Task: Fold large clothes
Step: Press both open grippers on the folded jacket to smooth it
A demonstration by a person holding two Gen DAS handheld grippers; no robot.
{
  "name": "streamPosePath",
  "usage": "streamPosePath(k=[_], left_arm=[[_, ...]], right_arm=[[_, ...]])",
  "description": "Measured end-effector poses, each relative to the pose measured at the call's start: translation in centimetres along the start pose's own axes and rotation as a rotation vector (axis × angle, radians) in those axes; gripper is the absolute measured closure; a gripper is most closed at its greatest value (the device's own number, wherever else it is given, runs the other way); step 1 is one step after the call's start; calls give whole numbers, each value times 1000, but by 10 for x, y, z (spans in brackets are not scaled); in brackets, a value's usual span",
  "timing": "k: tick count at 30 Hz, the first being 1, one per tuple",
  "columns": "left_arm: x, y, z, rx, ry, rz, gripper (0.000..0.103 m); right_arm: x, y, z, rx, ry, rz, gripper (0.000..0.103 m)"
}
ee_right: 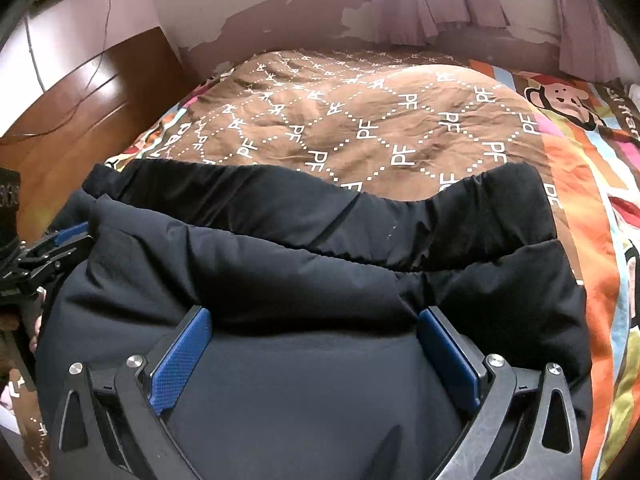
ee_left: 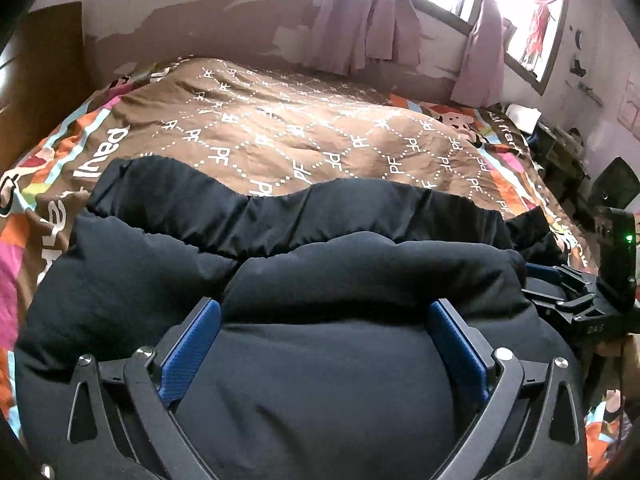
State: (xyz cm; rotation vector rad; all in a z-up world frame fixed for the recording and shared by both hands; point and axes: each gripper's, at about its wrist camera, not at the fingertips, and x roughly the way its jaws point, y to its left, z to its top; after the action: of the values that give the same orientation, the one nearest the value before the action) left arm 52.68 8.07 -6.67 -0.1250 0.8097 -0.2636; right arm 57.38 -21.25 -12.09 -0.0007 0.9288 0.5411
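Note:
A large black padded jacket (ee_left: 304, 280) lies folded on the bed, its gathered hem toward the far side; it also fills the right wrist view (ee_right: 312, 264). My left gripper (ee_left: 326, 312) has its blue-padded fingers wide apart over a bulging fold of the jacket, which swells between them. My right gripper (ee_right: 314, 320) stands the same way, jaws wide apart, jacket cloth between them. The right gripper shows at the right edge of the left wrist view (ee_left: 560, 292); the left gripper shows at the left edge of the right wrist view (ee_right: 52, 244).
The bed carries a brown quilt (ee_left: 280, 128) with white "PF" lettering and colourful cartoon borders (ee_right: 580, 160). A wooden headboard (ee_right: 80, 92) is at the left. Purple curtains (ee_left: 368, 24) hang at a bright window beyond. A cluttered side table (ee_left: 560, 140) stands at the right.

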Motion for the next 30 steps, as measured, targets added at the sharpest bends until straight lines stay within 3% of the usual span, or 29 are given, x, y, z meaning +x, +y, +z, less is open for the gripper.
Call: streamPosePath(k=[12,30], left_arm=[[-1,-4,-10,24,-47,22,1],[1,-6,-15,24,-55,16,1]], right_arm=[[2,-3,-6,14,-10,34,0],[4,-3,-8,23,-14,50,0]])
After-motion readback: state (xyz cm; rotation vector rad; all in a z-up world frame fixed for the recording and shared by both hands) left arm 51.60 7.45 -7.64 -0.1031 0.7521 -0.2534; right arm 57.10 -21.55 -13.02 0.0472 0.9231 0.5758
